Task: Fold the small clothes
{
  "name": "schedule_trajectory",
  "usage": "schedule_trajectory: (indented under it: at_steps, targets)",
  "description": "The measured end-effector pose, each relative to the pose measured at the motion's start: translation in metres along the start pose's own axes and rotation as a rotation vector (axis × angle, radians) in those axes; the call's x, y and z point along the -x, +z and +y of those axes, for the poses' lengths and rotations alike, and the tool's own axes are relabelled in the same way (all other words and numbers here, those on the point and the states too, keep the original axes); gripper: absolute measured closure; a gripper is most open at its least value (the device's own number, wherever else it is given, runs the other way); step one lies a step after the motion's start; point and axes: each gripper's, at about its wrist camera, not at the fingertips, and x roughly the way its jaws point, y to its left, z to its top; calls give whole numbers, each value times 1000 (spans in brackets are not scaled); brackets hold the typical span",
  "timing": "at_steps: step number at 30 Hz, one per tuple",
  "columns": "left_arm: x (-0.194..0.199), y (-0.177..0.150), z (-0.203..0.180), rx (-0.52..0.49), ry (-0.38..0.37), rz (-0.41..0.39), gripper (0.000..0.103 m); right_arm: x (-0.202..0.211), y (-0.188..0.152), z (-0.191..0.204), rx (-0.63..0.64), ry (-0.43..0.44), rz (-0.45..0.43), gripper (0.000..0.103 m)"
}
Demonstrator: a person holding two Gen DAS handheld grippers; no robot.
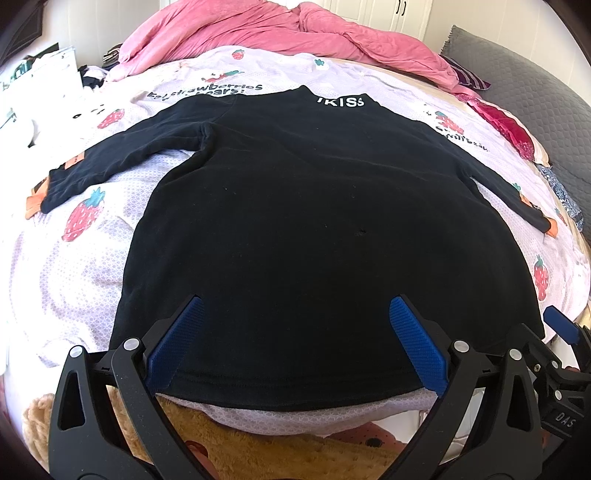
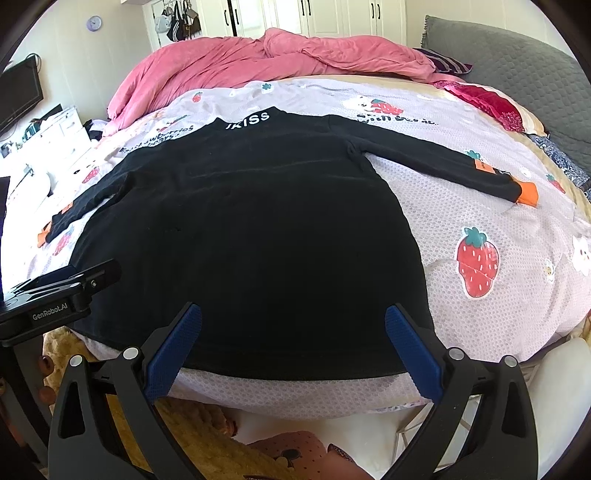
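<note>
A black long-sleeved top (image 1: 314, 221) lies flat on the bed, collar with white letters at the far end, hem near me, both sleeves spread out with orange cuffs. It also shows in the right wrist view (image 2: 258, 240). My left gripper (image 1: 295, 314) is open and empty, hovering over the hem near its middle. My right gripper (image 2: 293, 321) is open and empty over the hem's right part. The right gripper's edge shows in the left wrist view (image 1: 561, 325), and the left gripper's body shows in the right wrist view (image 2: 55, 291).
The bed has a white sheet with strawberry prints (image 2: 476, 262). A crumpled pink duvet (image 1: 277, 29) lies at the far end, a grey pillow (image 2: 517, 66) at the far right. A tan plush toy (image 1: 240, 450) lies below the bed's near edge. White furniture (image 2: 55, 129) stands at left.
</note>
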Motion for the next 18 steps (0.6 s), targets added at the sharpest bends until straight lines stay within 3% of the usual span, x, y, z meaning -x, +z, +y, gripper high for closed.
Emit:
schedule_trajectory:
  at_steps: [18]
  targets:
    - [-7,36,-1,5,14,-16,8,-9,40,-6,-20,21,-59,4]
